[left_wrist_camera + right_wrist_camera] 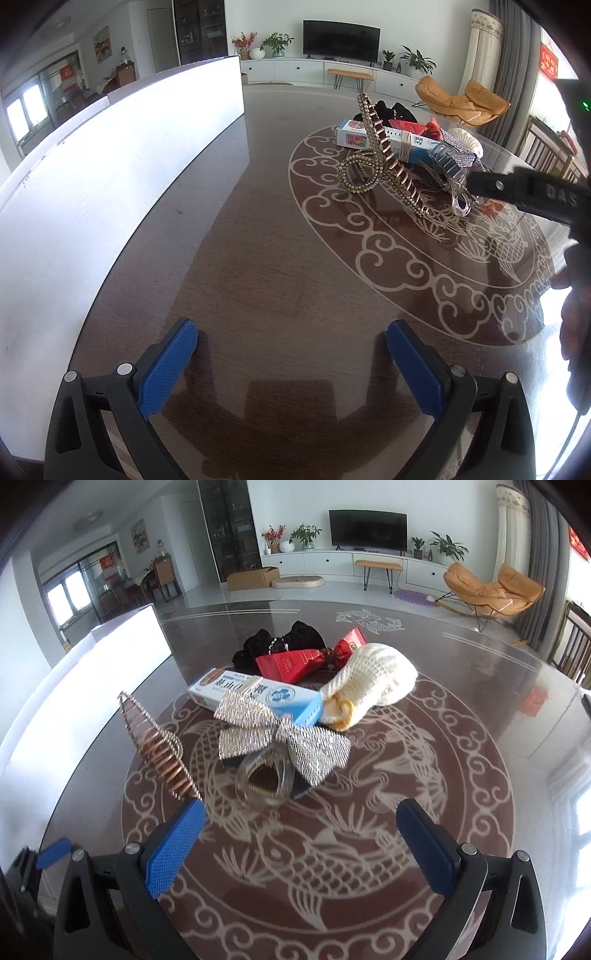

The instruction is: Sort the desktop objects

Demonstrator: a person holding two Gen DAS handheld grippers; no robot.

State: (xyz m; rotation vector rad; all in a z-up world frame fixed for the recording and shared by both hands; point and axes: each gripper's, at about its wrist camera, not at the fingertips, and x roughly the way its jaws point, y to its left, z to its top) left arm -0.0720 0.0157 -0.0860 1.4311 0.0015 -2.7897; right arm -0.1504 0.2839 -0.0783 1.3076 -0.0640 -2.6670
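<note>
Both claws are wide open and hold nothing. The left claw (291,365) hangs over the bare brown tabletop (258,258), beside a white box (110,177). The right claw (301,843) hangs over the fish picture on the tabletop, just in front of the sparkly silver bow clip (280,738). Left of the bow clip stands a gold hair claw clip (159,749). Behind the bow clip lie a blue and white box (255,698), a white glove (369,683), a red packet (295,664) and a black cloth thing (280,642), all close together.

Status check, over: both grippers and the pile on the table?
Left hand-held gripper open, empty. Right hand-held gripper open, facing silver bow hair clip. Gold rhinestone claw clip stands beside its left finger.
</note>
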